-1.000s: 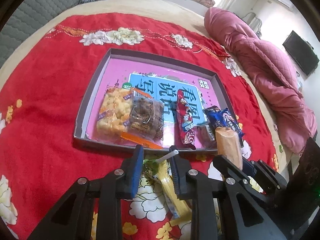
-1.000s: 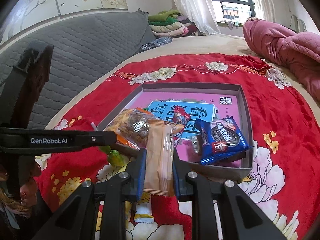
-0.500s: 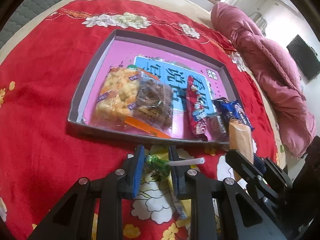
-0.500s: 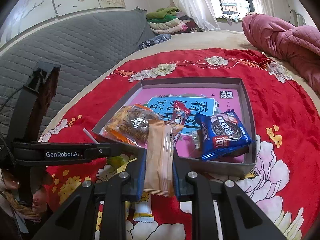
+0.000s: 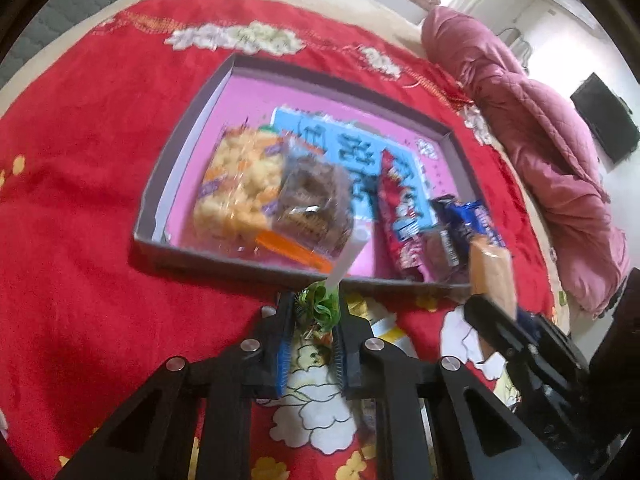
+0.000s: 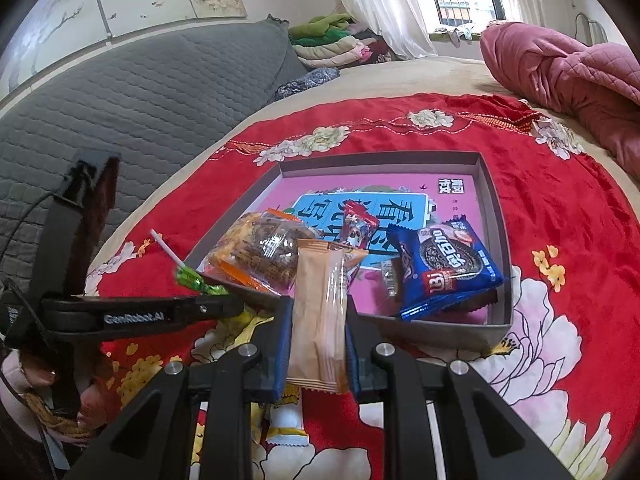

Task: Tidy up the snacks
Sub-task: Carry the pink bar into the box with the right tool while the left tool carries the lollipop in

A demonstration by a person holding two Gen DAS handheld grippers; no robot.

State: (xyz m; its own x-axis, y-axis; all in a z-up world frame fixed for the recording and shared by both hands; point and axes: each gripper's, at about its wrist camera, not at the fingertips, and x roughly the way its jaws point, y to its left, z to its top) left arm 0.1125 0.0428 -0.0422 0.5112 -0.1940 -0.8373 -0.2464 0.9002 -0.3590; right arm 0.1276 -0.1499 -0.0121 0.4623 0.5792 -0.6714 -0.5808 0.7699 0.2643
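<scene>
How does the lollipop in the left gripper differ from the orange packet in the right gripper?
The lollipop has a crumpled green wrapper and a white stick; the orange packet is flat and long. The lollipop is small and bunched; the packet sticks out past both ends of the pads. Both are held outside the tray.

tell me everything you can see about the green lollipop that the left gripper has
The lollipop has a crinkly green foil wrapper around its head and a plain white stick. The head sits between the jaws of the left gripper, which are closing on it. The stick slants up and away from the gripper, toward the near wall of the grey tray. It is held just above the red flowered blanket, outside the tray. Nothing else visibly touches it; the left view is blurred.
</scene>
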